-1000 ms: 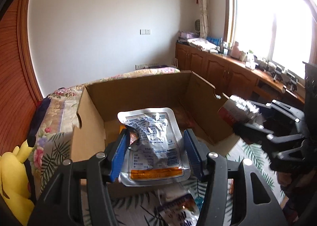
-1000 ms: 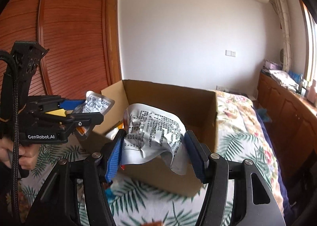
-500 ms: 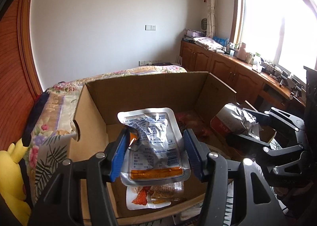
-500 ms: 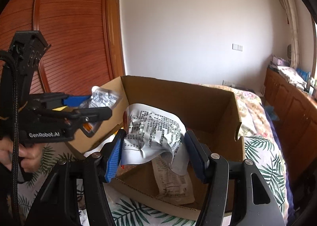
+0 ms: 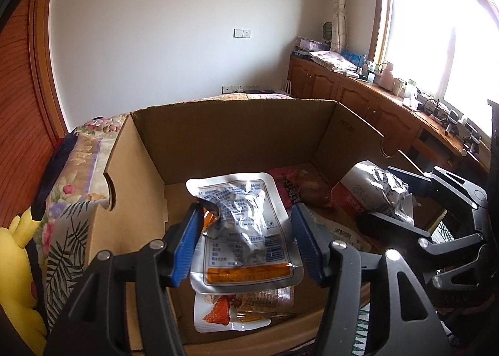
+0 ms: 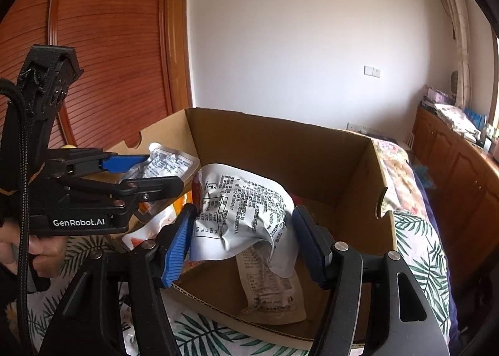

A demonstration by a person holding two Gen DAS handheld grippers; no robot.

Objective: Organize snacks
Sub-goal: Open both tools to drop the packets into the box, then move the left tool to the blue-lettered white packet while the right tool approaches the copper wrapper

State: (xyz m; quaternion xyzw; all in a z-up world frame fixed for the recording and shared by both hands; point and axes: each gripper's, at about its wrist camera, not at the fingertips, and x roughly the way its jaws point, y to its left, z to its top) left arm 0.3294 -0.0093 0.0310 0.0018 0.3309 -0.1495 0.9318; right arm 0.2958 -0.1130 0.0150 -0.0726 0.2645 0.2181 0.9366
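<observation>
My left tongs (image 5: pixel 246 239) grip a silver snack pouch (image 5: pixel 241 228) and my right tongs (image 6: pixel 243 239) a white snack bag (image 6: pixel 246 209), both hanging over the open cardboard box (image 5: pixel 237 131) on the bed, its floor straight below.

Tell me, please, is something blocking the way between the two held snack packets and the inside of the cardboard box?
Nothing visible blocks it. The left gripper holds a silver packet and the right gripper a white packet, both above the open cardboard box. No flap covers it; only loose packets lie on its floor.
</observation>
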